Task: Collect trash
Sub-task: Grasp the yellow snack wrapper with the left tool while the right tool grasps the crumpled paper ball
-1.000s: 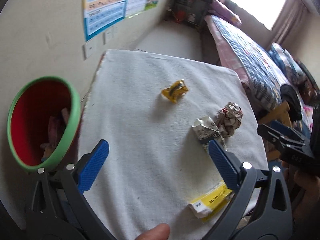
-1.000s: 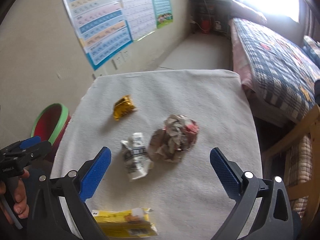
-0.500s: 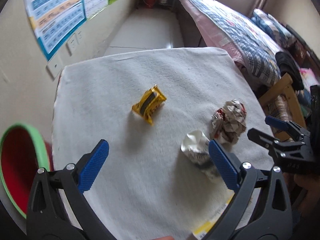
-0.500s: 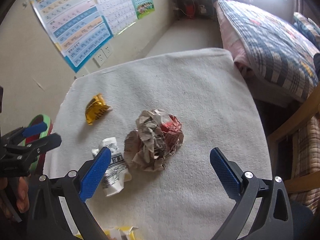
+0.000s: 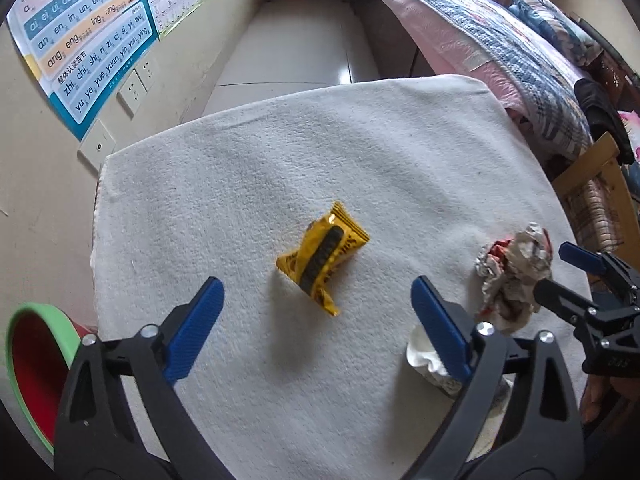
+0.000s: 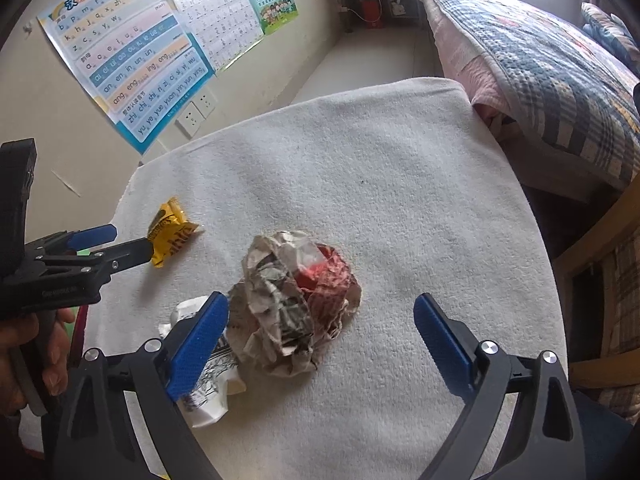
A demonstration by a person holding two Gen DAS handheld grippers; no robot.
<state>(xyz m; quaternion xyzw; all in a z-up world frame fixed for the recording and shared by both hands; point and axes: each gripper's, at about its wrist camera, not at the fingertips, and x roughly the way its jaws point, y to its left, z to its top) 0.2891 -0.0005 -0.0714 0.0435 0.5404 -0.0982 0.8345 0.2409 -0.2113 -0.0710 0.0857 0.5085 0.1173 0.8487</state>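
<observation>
A yellow snack wrapper [image 5: 324, 264] lies on the white cloth-covered table [image 5: 280, 152]. My left gripper [image 5: 316, 296] hangs just above it, jaws wide and closing, pads clear of the wrapper. A crumpled newspaper ball [image 6: 296, 300] sits between the fingers of my right gripper [image 6: 320, 308], whose jaws are also closing without touching it. A crushed white wrapper [image 6: 204, 384] lies against the ball's left side, partly behind the left finger. The right gripper [image 5: 554, 270] shows beside the ball [image 5: 516, 276] in the left wrist view. The left gripper [image 6: 130, 240] shows by the yellow wrapper [image 6: 172, 236] in the right wrist view.
A red bin with a green rim [image 5: 36, 360] stands off the table's left edge, by the wall. A bed with a plaid quilt [image 5: 500, 40] and a wooden chair [image 5: 600, 184] are to the right. Posters [image 6: 140, 68] hang on the wall.
My left gripper swung from beside the bin to over the yellow wrapper. My right gripper sank closer over the paper ball. The yellow box at the near edge has left view.
</observation>
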